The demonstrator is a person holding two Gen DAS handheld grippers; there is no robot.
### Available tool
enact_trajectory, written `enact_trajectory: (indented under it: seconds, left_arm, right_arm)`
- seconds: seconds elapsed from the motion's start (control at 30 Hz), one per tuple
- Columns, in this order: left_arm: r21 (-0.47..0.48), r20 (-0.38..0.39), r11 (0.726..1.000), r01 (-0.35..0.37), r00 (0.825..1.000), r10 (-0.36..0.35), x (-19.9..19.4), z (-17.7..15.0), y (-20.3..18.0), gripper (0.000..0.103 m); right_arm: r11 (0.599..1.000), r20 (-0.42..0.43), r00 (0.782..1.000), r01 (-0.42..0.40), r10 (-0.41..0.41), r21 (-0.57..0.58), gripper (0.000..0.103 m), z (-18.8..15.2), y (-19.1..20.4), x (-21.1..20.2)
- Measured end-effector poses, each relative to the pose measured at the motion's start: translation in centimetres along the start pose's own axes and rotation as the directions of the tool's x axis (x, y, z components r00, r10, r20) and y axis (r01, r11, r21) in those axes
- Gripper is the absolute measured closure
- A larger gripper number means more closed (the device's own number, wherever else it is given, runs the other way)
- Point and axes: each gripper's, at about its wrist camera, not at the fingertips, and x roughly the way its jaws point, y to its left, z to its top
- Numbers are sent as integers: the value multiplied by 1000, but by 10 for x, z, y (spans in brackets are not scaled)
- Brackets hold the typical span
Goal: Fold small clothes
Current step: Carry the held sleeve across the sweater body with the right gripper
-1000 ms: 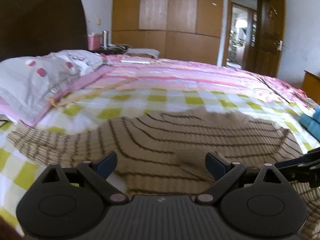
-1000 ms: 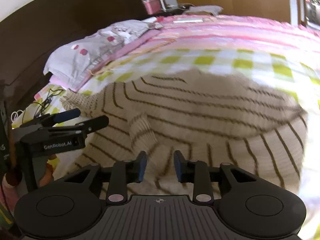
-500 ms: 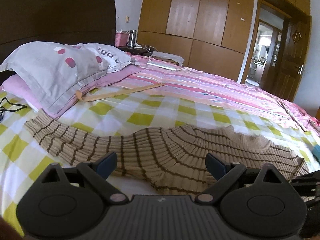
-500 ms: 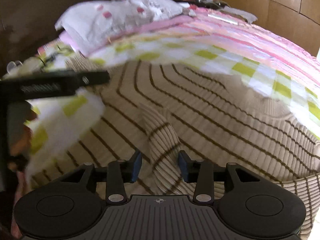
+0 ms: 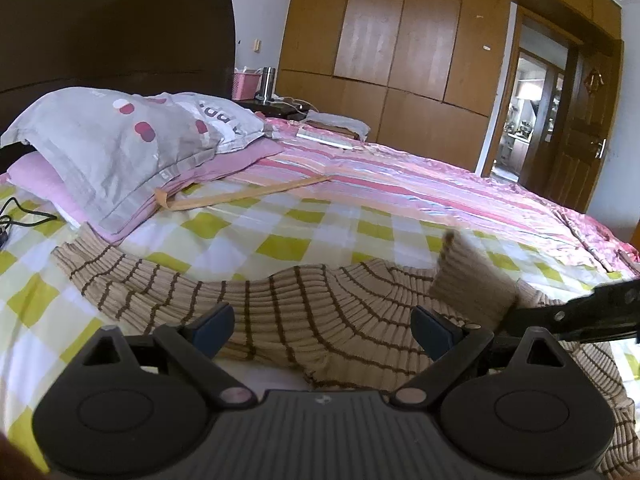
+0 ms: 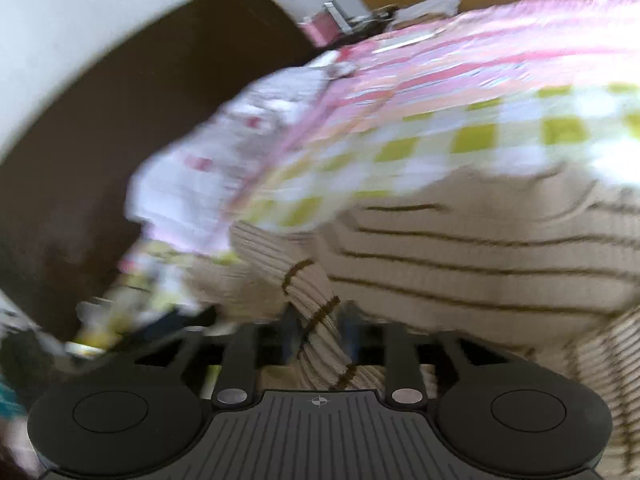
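The right gripper (image 6: 318, 340) had a ribbed sleeve between its opening jaws, the left gripper (image 5: 322, 330) hung wide open over the beige, brown-striped sweater (image 5: 288, 312), which lay lengthwise left to right across the checked bed sheet (image 5: 280, 248)

Sweater sleeve (image 6: 320, 320) between opening jaws

Your left gripper (image 5: 322, 330): jaws wide apart, pointing slightly downward, both blue pads free, pressing on nothing. Your right gripper (image 6: 318, 334): jaws opening, gap still narrow, ribbed sleeve (image 6: 320, 320) between them; picture blurred, so contact of pads with it is not clear. In left view, right gripper's dark finger (image 5: 576, 312) enters from right edge, near left gripper's right finger.
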Motion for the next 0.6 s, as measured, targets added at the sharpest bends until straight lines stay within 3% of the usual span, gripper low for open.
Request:
enact_trajectory:
  seconds: [0.07,0.17,0.4,0.6]
  left_arm:
    - [-1,-2,1000,-3,1000,3,0,0,1,3]
    - [-8,4,1000,-7,1000,7,0,0,2,3]
    - [-25,19,999,-29,999,29,-2,2,8,3]
    - [-47,15,998,-43,999,43,0,4,15,3]
  right_arm:
    - [995,5,996,85,-85,-54,62,-7,5,2]
    - [977,41,988,153,-149,-148,62,-20,20,-2]
    - [909,27,992,121,-120,-398,64,-47,68,17]
    - [818,32,974,208,-226,-537,69,-56,80,58]
